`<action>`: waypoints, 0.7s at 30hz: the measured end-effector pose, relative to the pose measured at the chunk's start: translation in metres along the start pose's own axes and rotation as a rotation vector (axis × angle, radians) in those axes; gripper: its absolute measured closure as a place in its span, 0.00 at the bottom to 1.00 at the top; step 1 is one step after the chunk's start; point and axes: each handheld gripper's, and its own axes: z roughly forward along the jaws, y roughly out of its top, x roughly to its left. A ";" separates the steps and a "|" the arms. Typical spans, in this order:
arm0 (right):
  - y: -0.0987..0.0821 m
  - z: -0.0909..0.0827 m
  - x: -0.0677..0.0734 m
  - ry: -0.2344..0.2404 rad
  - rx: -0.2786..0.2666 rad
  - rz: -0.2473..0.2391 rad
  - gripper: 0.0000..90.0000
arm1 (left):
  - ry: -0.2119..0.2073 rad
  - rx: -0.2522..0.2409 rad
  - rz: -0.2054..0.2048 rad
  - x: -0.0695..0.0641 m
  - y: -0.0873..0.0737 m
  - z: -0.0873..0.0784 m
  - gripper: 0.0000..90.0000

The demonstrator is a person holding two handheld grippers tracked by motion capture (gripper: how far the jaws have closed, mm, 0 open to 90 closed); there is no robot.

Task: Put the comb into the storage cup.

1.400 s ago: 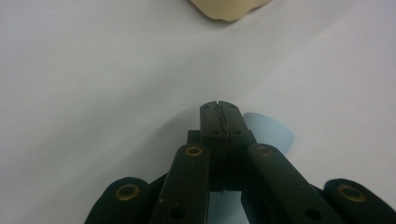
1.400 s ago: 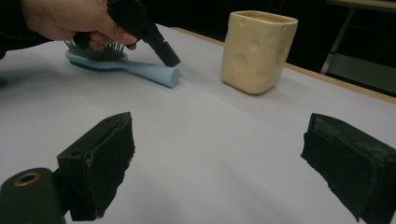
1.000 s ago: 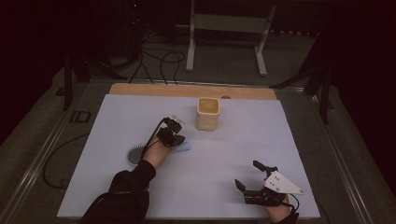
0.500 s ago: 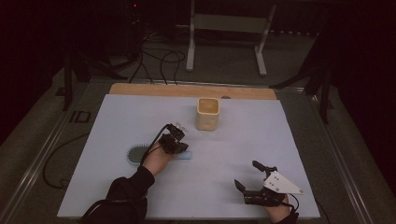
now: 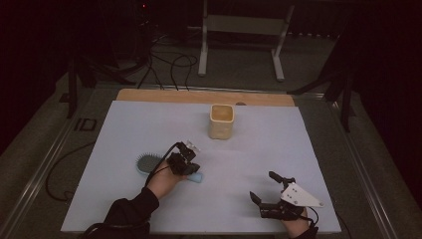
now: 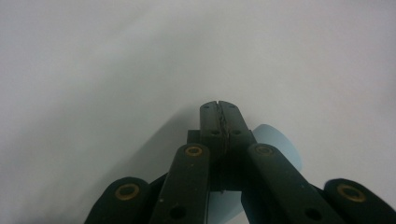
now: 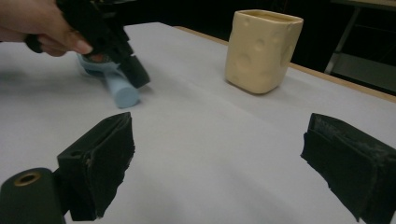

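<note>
A light blue hairbrush (image 5: pixel 148 163) lies on the white sheet left of centre, its handle (image 5: pixel 197 177) pointing right. My left gripper (image 5: pixel 190 171) is shut, its tips low beside the handle, and I cannot tell if they touch it. In the left gripper view the jaws (image 6: pixel 219 106) meet with nothing between them, and the blue handle (image 6: pixel 275 144) shows just behind them on the right. My right gripper (image 5: pixel 263 186) rests near the front right edge, open and empty. The right gripper view looks between its open jaws (image 7: pixel 224 154) at the brush handle (image 7: pixel 122 93) and the left gripper (image 7: pixel 133 72).
A cream cup (image 5: pixel 221 121) with dimpled sides stands upright at the back centre of the white sheet (image 5: pixel 298 144); it is the cream cup (image 7: pixel 261 49) at the upper right of the right gripper view. A wooden strip (image 5: pixel 164 94) borders the far edge. Cables and a stand lie beyond.
My left hand has drawn its shut gripper back from near the cup toward the front edge. The brush handle's end now lies nearer the front too. The right gripper has stayed still.
</note>
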 end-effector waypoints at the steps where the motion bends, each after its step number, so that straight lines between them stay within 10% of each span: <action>1: 0.000 0.000 0.000 0.001 0.001 0.003 0.10 | -0.012 0.000 -0.002 -0.001 -0.003 -0.001 1.00; 21: 0.001 0.000 0.001 -0.001 0.000 0.000 0.10 | -0.015 0.041 0.039 -0.020 -0.065 -0.038 1.00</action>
